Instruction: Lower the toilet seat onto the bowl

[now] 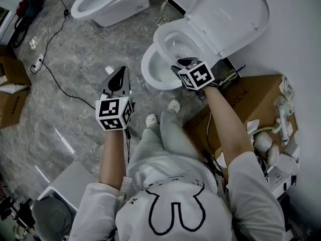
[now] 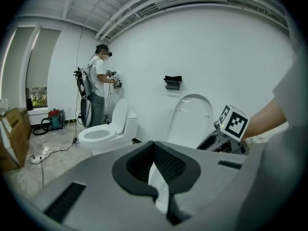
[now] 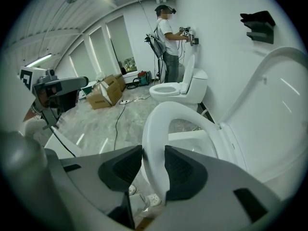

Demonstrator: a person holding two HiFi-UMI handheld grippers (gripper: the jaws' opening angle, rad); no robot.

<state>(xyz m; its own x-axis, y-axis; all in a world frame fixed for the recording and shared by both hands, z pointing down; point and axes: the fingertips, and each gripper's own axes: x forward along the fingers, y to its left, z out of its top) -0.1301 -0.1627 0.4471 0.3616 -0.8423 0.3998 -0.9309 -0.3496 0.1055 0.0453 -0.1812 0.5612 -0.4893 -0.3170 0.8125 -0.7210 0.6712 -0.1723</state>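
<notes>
We start at the right gripper [image 3: 153,154]: its two dark pads sit on either side of the toilet seat [image 3: 161,117], and the white rim fills the gap between them, so it's pinched. In the head view the right gripper [image 1: 187,64] reaches over the bowl [image 1: 149,75], and the toilet seat [image 1: 161,36] is part-way up, tilted between the bowl and the lid [image 1: 230,14]. The lid leans back against the white wall [image 1: 301,44], and the right gripper view shows the lid [image 3: 269,105] rising just behind the seat.

Over to the left gripper [image 2: 154,145]: its pads meet at the tips and there's nothing between them. From above the left gripper [image 1: 119,78] hangs over the grey marbled floor [image 1: 75,49], well apart from the bowl and left of it.

Further out, a second toilet [image 1: 103,3] stands along the same wall with its seat down and its lid up. Another person [image 2: 98,83] stands beside it facing the wall, both hands raised to it. A black holder [image 2: 172,82] is fixed to the wall between the two toilets. A black cable [image 1: 55,79] trails across the floor. An open cardboard box [image 1: 253,99] sits just right of our toilet, and more cardboard boxes [image 3: 103,93] stand near the windows.
</notes>
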